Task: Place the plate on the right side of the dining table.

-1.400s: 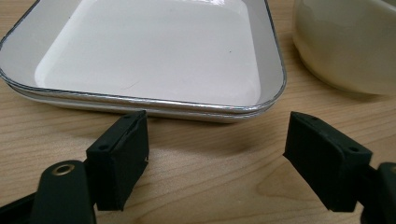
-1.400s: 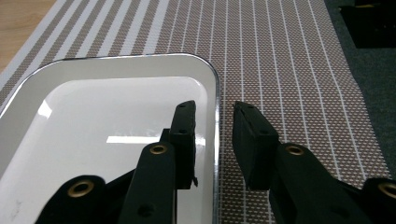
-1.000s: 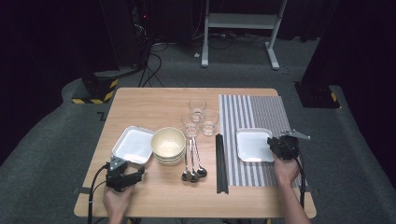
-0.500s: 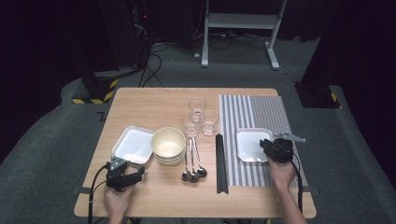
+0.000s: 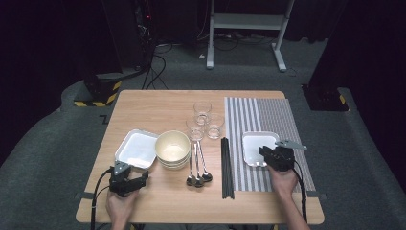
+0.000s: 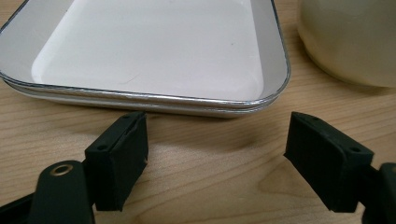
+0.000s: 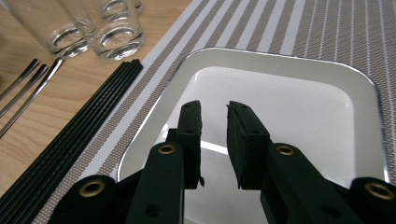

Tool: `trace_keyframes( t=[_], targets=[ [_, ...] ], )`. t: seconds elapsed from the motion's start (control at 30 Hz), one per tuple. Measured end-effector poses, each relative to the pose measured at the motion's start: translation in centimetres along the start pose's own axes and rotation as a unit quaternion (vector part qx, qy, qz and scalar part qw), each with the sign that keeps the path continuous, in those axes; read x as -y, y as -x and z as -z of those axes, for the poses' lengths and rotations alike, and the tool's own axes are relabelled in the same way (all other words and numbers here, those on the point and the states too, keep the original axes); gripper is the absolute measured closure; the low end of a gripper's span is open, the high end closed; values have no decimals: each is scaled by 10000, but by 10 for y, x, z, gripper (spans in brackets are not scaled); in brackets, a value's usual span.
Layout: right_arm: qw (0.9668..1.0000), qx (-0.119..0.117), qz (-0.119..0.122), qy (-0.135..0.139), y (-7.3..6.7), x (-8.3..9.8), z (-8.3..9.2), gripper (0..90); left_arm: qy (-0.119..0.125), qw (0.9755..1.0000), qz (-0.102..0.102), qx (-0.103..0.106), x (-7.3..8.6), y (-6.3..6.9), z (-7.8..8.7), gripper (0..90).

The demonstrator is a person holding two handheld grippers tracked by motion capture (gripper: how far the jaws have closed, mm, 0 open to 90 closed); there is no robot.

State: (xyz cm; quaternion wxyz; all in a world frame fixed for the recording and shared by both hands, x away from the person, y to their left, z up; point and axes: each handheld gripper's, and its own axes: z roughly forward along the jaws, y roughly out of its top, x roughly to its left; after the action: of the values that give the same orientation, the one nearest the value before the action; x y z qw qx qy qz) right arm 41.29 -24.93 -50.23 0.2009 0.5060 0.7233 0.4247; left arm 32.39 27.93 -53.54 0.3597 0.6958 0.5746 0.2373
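Your right tool point(image 5: 265, 152) hangs over the near edge of the small white tray point(image 5: 253, 143), its tips nearly together with a narrow gap and nothing between them; in the right gripper view the tray point(image 7: 299, 102) lies directly under and ahead of those tips. That tray sits on a striped grey placemat point(image 5: 273, 115) covering the right part of the wooden bench point(image 5: 153, 103). Just left of this tool, along the mat's edge, lie black chopsticks point(image 5: 227, 167), then two spoons point(image 5: 197, 165), with three clear glasses point(image 5: 203, 120) farther ahead.

Your left tool point(image 5: 141, 178) rests low at the near left of the bench, spread wide and holding nothing. Straight ahead of its tips, close but apart from them, sits a stack of larger white trays point(image 6: 149, 56) with a metal rim, and ahead to its right a cream bowl point(image 6: 350, 42).

The bench top is pale wood grain. Around it the floor is dark grey carpet point(image 5: 62, 143); beyond the far edge stand a white metal frame point(image 5: 246, 28), trailing cables point(image 5: 155, 67) and a yellow-and-black striped base point(image 5: 98, 93).
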Motion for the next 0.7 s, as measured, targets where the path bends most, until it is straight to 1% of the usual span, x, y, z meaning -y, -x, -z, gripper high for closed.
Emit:
trace_keyframes(
  t=[0.07,0.2,0.27,0.33,0.47,0.5,0.7],
  targets=[
    [10000,-48,8,-14,-3,1,0,758,-1,10000,-9,-5,0,0,0,214],
    [9998,-135,140,-30,-10,3,1,764,8,10000,14,12,0,-1,0,214],
    [9997,-172,162,-55,-14,4,1,768,7,10000,9,9,0,0,0,214],
    [9994,-227,273,-56,-19,5,1,774,4,10000,3,9,0,0,0,213],
    [9988,-346,349,-50,-27,6,1,781,2,10000,2,10,0,0,0,214],
    [9984,-381,403,-59,-30,7,0,783,4,10000,10,11,0,0,0,213],
    [9974,-500,512,-89,-40,13,-2,788,5,10000,5,31,0,0,0,210]
  ],
)
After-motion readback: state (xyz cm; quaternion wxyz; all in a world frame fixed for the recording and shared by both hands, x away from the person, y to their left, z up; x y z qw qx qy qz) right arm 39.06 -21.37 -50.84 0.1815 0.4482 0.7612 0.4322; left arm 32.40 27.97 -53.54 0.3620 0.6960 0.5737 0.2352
